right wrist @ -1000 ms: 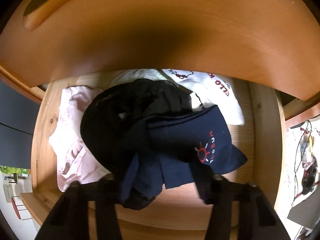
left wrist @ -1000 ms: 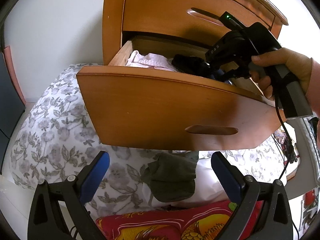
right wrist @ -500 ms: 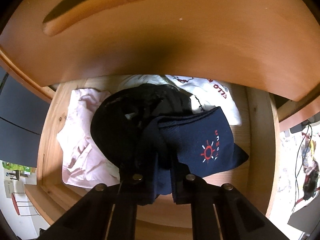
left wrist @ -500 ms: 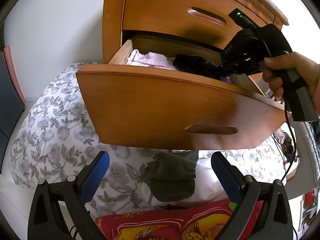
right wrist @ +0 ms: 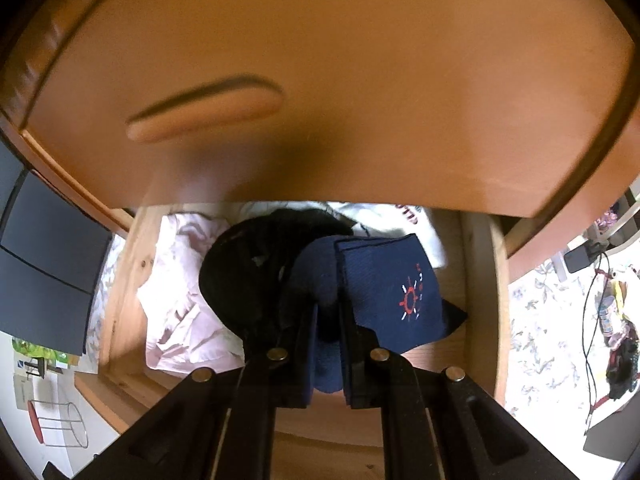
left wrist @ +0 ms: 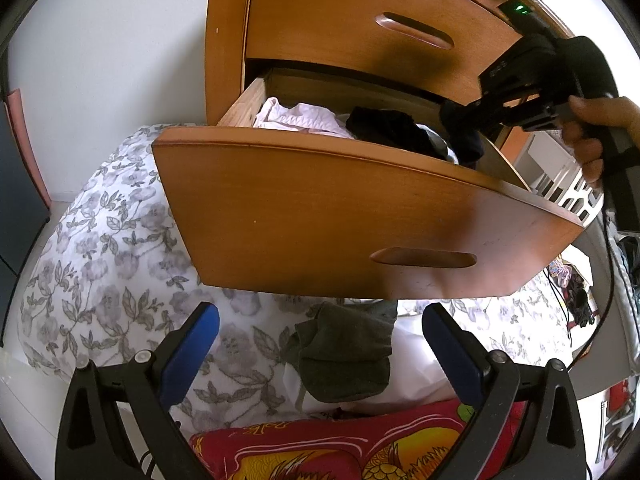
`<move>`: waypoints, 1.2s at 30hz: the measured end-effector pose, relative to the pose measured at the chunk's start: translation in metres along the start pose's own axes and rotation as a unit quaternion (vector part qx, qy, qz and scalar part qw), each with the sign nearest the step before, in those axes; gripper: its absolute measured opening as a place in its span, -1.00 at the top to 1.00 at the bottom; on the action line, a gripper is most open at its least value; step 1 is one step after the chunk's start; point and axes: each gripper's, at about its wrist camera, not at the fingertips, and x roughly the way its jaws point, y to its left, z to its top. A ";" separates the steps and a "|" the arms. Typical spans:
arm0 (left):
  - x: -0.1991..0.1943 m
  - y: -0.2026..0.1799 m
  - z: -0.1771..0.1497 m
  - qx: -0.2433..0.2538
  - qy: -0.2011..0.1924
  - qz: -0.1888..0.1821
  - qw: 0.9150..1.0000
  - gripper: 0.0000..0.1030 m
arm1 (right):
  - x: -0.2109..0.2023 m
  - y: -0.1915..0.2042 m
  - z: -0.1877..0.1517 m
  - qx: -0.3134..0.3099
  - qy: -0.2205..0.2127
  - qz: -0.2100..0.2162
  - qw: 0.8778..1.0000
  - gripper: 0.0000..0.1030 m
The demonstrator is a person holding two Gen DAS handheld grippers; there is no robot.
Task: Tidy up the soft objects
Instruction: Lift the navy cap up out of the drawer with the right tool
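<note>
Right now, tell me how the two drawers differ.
The lower drawer is pulled out; the upper drawer is shut. The lower one shows clothes inside; the upper one's contents are hidden. The right tool reaches into the lower one only. Both have curved orange-brown wooden fronts with a recessed slot handle.

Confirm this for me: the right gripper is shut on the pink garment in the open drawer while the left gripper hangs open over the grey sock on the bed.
Not quite: the right gripper is shut on the navy sock, not the pink garment, which lies untouched at the drawer's left side. The right wrist view shows it. The rest holds: the left gripper hangs open over the grey sock.
</note>
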 end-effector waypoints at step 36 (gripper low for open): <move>-0.001 -0.004 -0.001 0.007 0.007 0.041 0.999 -0.97 | -0.182 0.017 -0.045 -0.030 -0.116 0.119 0.986 0.80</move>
